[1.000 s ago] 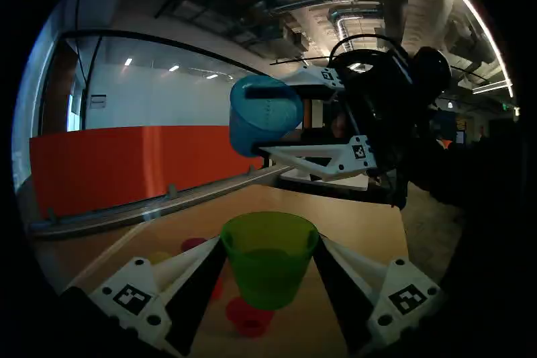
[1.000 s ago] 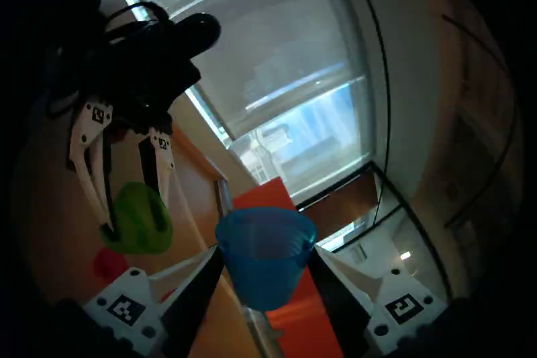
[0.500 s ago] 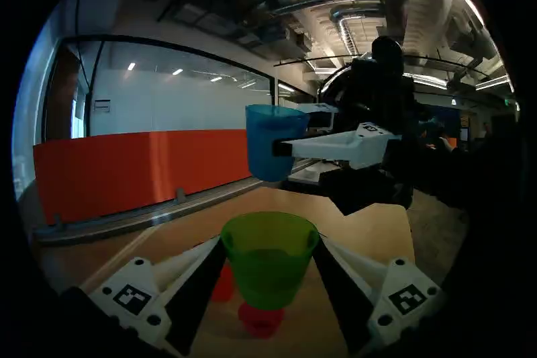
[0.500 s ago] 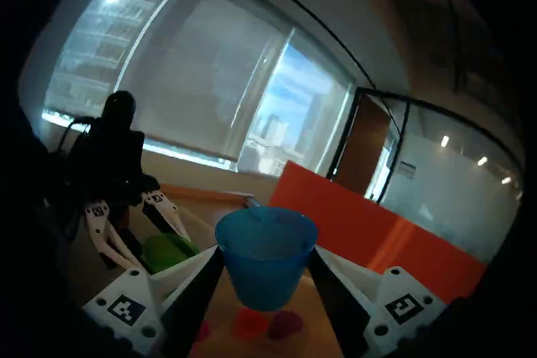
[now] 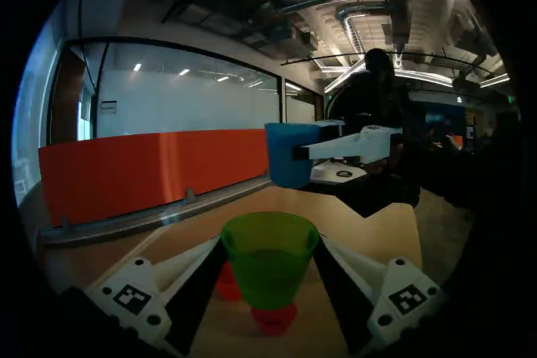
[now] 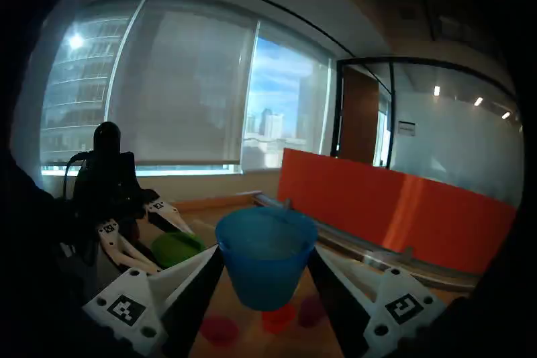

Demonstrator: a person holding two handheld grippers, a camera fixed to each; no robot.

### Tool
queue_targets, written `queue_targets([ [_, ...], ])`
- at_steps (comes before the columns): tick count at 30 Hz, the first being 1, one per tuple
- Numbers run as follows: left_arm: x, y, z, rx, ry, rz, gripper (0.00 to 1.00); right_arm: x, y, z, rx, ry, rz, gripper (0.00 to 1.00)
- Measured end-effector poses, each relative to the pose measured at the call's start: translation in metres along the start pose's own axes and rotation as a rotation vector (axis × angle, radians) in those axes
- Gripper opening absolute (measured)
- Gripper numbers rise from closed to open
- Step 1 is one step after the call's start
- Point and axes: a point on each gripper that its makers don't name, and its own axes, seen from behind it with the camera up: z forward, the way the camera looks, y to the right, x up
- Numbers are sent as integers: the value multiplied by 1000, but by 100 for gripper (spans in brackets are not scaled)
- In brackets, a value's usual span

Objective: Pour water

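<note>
While my left tool pinches the green cup upright above the tabletop, my right tool pinches the blue cup upright, higher up beyond it; small red cups sit below.

Translucent plastic green cup, blue cup; matt wooden table.
</note>
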Motion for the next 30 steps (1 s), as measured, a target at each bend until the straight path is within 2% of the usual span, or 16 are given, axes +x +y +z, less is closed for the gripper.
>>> queue_targets([
  [15,-32,-38,-5,80,-77,0,87,-46,30,-13,-49,-57,18,87],
  [30,-92,-57,7,88,-228,0,87,-107,42,-7,-39,-168,8,88],
])
